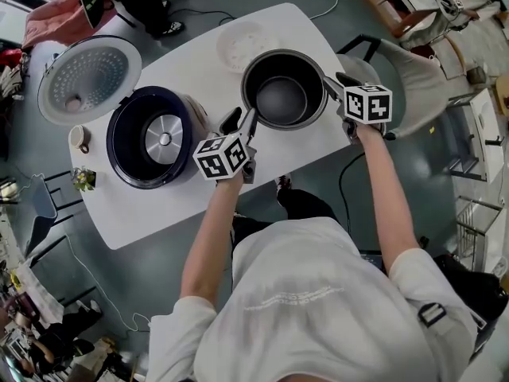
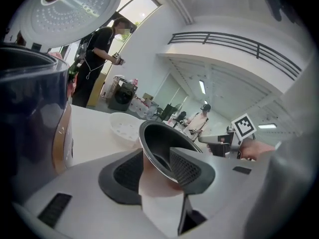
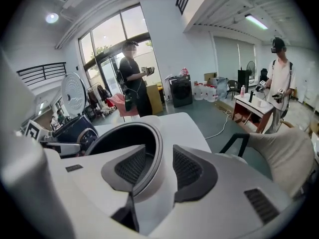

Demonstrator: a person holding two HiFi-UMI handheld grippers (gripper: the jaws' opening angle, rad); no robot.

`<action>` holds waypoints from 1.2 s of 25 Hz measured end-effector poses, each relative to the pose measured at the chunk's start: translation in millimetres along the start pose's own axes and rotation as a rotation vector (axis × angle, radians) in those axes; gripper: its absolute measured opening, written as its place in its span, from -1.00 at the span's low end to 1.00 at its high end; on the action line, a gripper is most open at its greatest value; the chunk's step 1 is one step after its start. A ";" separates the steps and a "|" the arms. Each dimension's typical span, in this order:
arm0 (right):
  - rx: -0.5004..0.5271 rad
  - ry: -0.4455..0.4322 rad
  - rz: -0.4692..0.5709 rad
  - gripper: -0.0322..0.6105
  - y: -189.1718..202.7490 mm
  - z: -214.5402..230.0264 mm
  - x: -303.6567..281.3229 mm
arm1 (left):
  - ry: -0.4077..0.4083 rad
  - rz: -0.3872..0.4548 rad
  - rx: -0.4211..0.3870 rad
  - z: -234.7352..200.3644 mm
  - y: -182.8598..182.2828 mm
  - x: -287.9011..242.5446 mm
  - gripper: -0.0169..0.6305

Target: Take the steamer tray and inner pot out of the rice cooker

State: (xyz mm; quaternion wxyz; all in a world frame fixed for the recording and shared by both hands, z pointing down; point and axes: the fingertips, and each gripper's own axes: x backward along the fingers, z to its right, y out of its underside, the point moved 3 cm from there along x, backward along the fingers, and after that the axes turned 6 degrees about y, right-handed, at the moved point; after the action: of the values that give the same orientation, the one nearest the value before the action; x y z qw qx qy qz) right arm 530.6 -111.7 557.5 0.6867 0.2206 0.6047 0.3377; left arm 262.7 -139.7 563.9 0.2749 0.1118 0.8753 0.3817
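The rice cooker [image 1: 151, 138] stands open on the white table [image 1: 135, 213], its pale, perforated lid [image 1: 89, 78] tipped back on its far left side and its well showing only the round metal plate at the bottom. The inner pot [image 1: 280, 100] is already out. It sits on the table just to the right of the cooker, dark inside with a bright rim. The white steamer tray [image 1: 241, 44] lies on the table too, beyond the cooker to the right and just behind the pot. A small cup [image 1: 79, 138] sits close on the cooker's left.

My left gripper [image 1: 241, 122] is at the side of the pot's rim nearest the cooker. Its jaws stand wide, one pad outside the wall and one inside, with the rim between them and a gap on either side, so I grip nothing. My right gripper [image 1: 334, 84] is at the side of the rim farthest from the cooker. Its jaws are parted as well and straddle the rim without pressing on it.
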 end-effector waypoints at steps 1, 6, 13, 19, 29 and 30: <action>0.005 0.008 0.014 -0.32 -2.8 -3.5 6.0 | -0.010 -0.003 -0.029 1.9 0.3 4.6 -0.45; 0.068 0.041 0.107 -0.33 -24.3 -34.2 40.6 | -0.005 0.018 -0.170 16.9 -18.9 31.9 -0.45; 0.252 -0.051 0.249 -0.35 -64.9 -122.5 81.0 | 0.047 0.090 -0.359 32.7 -76.4 88.1 -0.71; 0.343 -0.153 0.365 -0.59 -97.0 -196.7 111.8 | 0.066 0.150 -0.436 29.9 -120.9 143.3 -0.81; 0.460 -0.305 0.429 -0.78 -121.3 -290.0 121.6 | -0.149 0.210 -0.556 -15.0 -168.8 246.9 -0.90; 0.473 -0.316 0.438 -0.79 -122.6 -297.8 122.0 | -0.167 0.222 -0.567 -18.0 -171.8 257.6 -0.90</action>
State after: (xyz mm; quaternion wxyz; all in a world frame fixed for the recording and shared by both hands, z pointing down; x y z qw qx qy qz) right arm 268.0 -136.8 336.1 0.6129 0.5473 0.4909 0.2895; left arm 42.7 -163.7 346.5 0.3229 0.1566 0.6910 0.6275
